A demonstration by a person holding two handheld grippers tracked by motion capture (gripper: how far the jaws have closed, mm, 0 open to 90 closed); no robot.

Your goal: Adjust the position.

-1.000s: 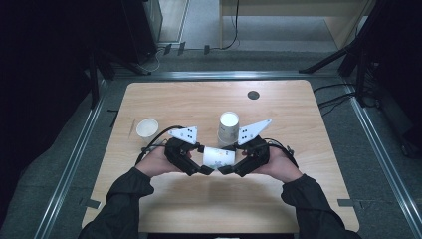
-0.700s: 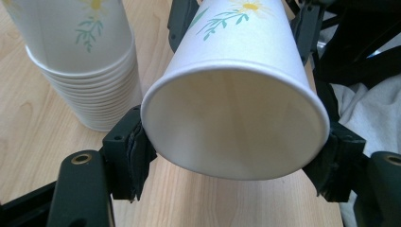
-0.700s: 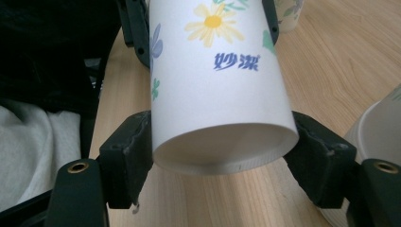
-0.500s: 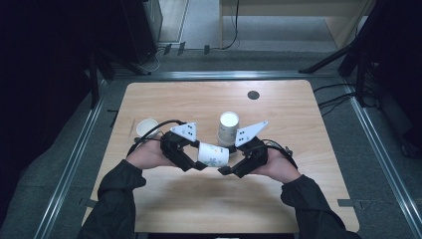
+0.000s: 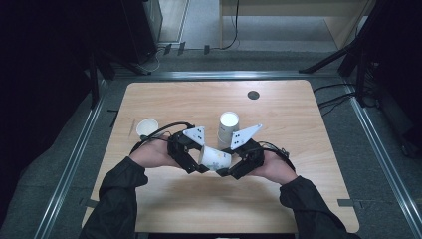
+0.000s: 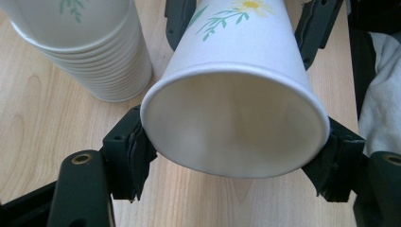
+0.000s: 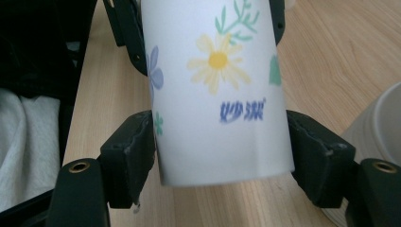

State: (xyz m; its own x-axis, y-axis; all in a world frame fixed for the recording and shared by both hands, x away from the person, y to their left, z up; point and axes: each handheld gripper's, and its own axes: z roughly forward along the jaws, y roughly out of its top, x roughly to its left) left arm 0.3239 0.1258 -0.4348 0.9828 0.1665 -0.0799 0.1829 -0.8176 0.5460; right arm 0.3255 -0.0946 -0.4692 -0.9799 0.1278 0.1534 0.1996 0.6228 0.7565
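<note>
A white paper cup [image 5: 215,159] printed with flowers lies on its side above the wooden table [image 5: 308,199], held between both grippers. My left gripper [image 5: 198,167] is shut on its rim end; in the left gripper view the open mouth of the cup [image 6: 236,71] faces the camera, with the left gripper [image 6: 234,151] pressing on both sides. My right gripper [image 5: 226,172] is shut on the base end; its jaws have just closed a little further on it. In the right gripper view the right gripper [image 7: 222,142] squeezes the cup [image 7: 217,94] at its narrow end.
An upright stack of paper cups [image 5: 228,127] stands just behind the grippers, close to the held cup, and the stack [image 6: 85,52] appears at top left in the left gripper view. A single cup [image 5: 147,127] stands at the left. A black disc [image 5: 253,94] sits near the far edge.
Both grippers keep their hold on the cup. The hands and cup drifted slightly left, then came back towards the middle.
</note>
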